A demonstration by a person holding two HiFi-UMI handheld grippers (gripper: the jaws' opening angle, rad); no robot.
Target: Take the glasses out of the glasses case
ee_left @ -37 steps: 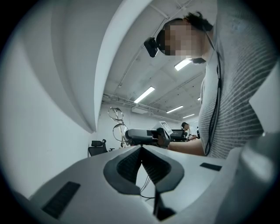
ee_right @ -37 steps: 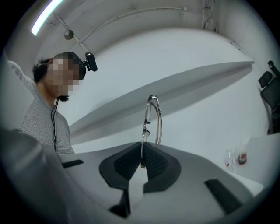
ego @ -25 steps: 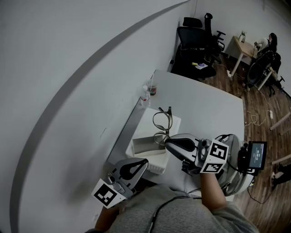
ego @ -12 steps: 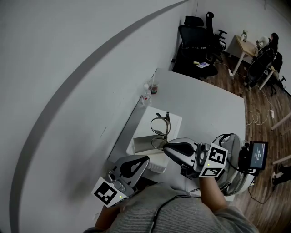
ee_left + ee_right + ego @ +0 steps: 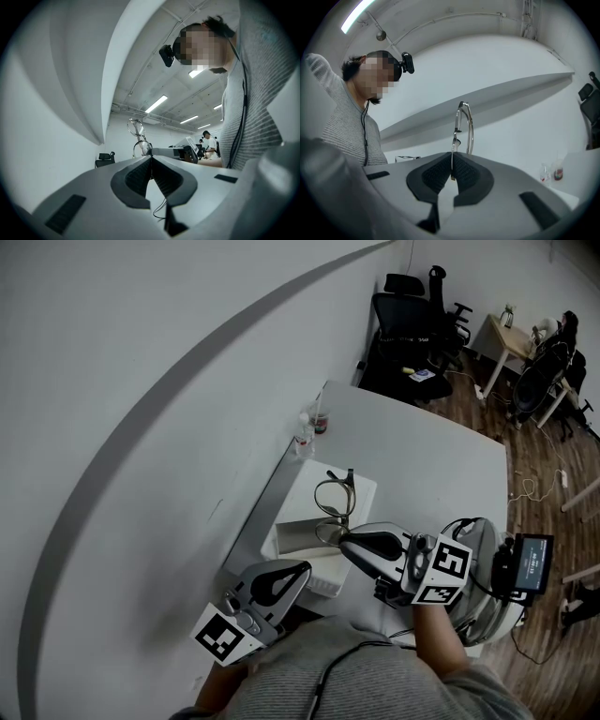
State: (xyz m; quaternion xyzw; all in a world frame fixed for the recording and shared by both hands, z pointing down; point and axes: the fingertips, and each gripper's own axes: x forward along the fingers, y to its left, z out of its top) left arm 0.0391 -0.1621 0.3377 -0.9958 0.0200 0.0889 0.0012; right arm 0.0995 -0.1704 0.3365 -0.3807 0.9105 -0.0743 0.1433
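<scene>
My right tongs (image 5: 349,542) pinch the glasses (image 5: 333,498) by one temple, sparing the lenses, clear of the case (image 5: 298,536) at their seven o'clock. My left tongs (image 5: 302,568) sit closed, empty.

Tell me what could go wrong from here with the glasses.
1. The right gripper holds the glasses by one thin part of the frame, with the rest standing above the jaws. They could swing or slip out and fall towards the case.
2. The jaws are shut on thin wire, so a twist might bend the frame.
3. The left gripper is shut and empty, so nothing is ready to catch them.
</scene>
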